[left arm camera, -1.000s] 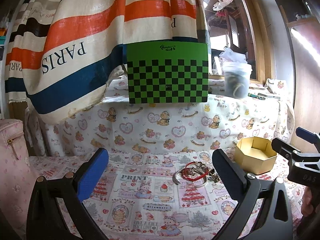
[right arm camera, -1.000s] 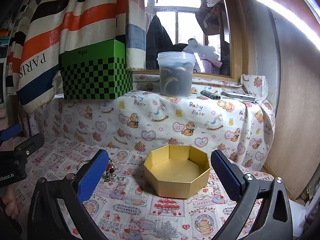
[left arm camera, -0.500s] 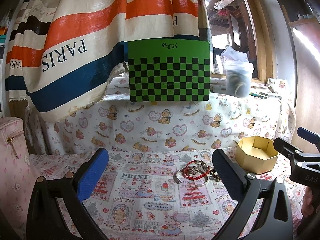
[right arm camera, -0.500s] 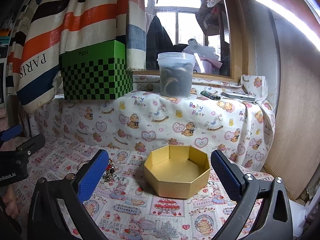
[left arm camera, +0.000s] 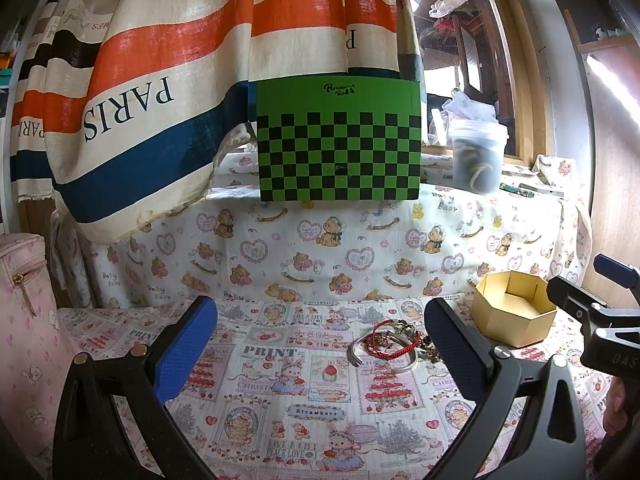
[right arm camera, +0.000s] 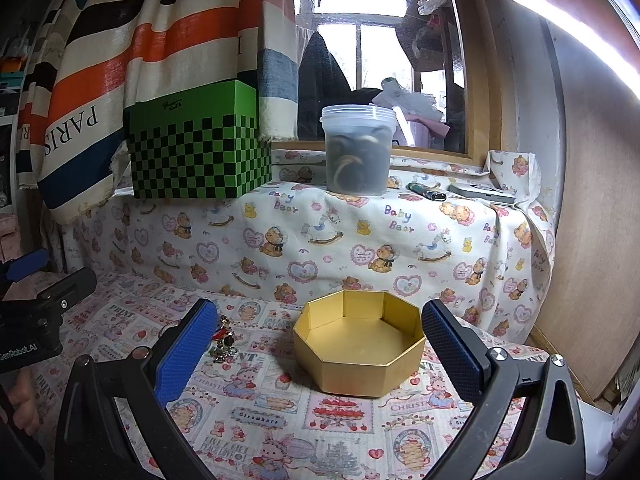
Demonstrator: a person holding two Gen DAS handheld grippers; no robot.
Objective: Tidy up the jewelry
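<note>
A small heap of jewelry point(left arm camera: 386, 345), a silver bangle, red cord bracelets and beaded pieces, lies on the printed cloth. It sits just inside the right finger of my left gripper point(left arm camera: 320, 340), which is open and holds nothing. Right of the heap stands an open gold octagonal box point(left arm camera: 514, 307), with nothing visible inside it. In the right wrist view the same gold box point(right arm camera: 360, 346) sits between the fingers of my open right gripper point(right arm camera: 318, 342), a little ahead of them. Part of the jewelry point(right arm camera: 224, 340) shows beside its left finger.
A green checkered box point(left arm camera: 338, 142) and a lidded plastic tub point(left arm camera: 478, 156) stand on the raised ledge behind, under a striped curtain point(left arm camera: 160, 60). A pink bag point(left arm camera: 24, 304) is at the far left. A wooden panel point(right arm camera: 592, 200) closes the right side.
The left wrist view has drifted slightly, so the jewelry and the box sit a touch higher and farther right. The right wrist view is unchanged.
</note>
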